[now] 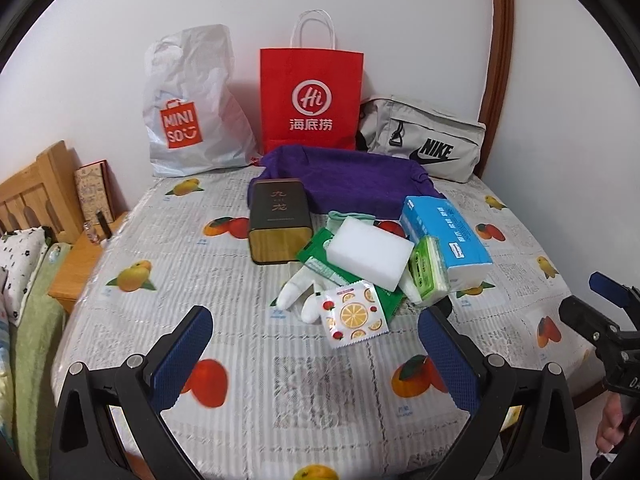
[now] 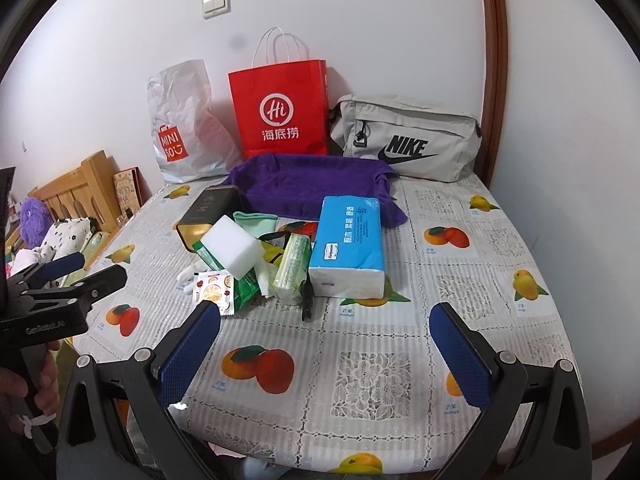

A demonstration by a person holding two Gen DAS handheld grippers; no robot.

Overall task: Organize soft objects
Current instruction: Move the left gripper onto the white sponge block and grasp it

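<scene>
Both tools hover over the near tabletop (image 2: pixel 360 360) with fingers spread, empty: left tool (image 1: pixel 316 356), right tool (image 2: pixel 326 354). Mid-table, a touching pile: fruit-print sachet (image 1: pixel 354 316), white sponge (image 1: pixel 370 252), blue tissue pack (image 1: pixel 444 236), dark tin (image 1: pixel 278 222). Only the right wrist view shows a black clip (image 2: pixel 307 298) beside the tissues. Beyond lies a purple cloth (image 1: pixel 352 180), then bags at the wall.
</scene>
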